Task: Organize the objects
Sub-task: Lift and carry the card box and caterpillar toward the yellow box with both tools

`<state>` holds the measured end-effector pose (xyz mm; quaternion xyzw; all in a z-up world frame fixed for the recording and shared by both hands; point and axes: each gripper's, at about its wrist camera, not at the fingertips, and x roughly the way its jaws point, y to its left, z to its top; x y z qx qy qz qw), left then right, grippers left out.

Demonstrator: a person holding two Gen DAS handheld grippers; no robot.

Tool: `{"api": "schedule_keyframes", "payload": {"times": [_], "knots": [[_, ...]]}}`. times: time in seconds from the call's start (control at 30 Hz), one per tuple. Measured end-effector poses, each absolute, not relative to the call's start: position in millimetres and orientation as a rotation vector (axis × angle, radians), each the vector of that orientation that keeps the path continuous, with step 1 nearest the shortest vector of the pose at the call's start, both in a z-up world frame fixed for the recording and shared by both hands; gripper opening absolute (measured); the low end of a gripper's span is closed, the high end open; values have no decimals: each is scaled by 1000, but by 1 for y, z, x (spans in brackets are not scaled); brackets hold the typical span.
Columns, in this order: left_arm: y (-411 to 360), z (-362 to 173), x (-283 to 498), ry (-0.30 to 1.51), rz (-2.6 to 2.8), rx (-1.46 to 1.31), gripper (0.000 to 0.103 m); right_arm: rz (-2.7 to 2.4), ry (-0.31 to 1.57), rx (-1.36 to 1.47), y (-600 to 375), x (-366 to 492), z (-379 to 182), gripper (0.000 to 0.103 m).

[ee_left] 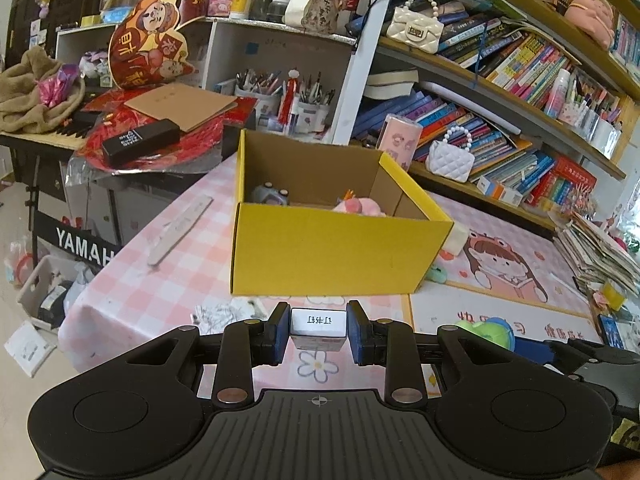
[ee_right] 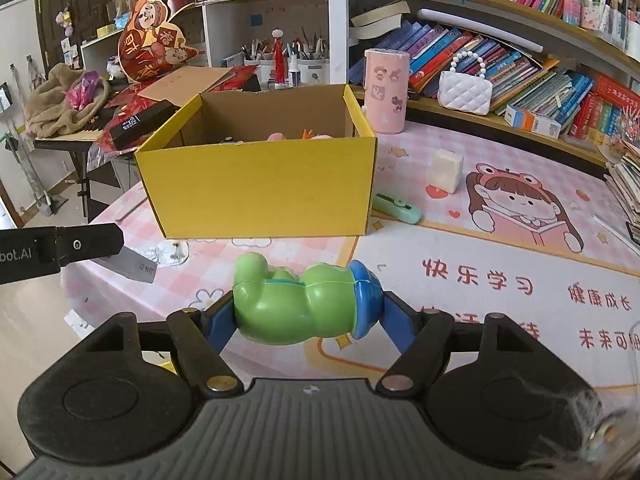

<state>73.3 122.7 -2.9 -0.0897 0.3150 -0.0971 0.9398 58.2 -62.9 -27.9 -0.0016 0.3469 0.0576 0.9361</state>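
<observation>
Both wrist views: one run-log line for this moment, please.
left gripper: shut on small white box | right gripper: shut on green toy | yellow box: open, partly filled

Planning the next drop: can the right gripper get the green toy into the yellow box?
Probably yes. The right gripper holds the green toy, the yellow box stands open-topped straight ahead, and nothing lies between.

Glossy plastic frog toy (ee_right: 298,304); matt cardboard box (ee_right: 260,196)

My table (ee_right: 460,248) wears a pink checked cloth and a cartoon-girl mat (ee_right: 520,208). On it I see the yellow box (ee_right: 256,196), a white block (ee_right: 445,170) and green stapler (ee_right: 396,207) beside it, a pink canister (ee_right: 386,90), and a ruler (ee_left: 180,228).
</observation>
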Motion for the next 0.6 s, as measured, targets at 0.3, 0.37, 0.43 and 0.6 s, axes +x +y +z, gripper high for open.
{"api": "schedule_keyframes", "payload": {"times": [0.3, 0.37, 0.43, 0.6], "knots": [[122, 21, 98, 566, -211, -193, 28, 153, 652, -26, -58, 78, -13, 73], [121, 28, 109, 542, -213, -195, 28, 155, 616, -31, -58, 88, -3, 73], [118, 33, 117, 525, -214, -195, 28, 157, 578, -36, -59, 97, 7, 73], [113, 42, 146, 489, -199, -190, 28, 141, 489, -38, -65, 131, 35, 73]]}}
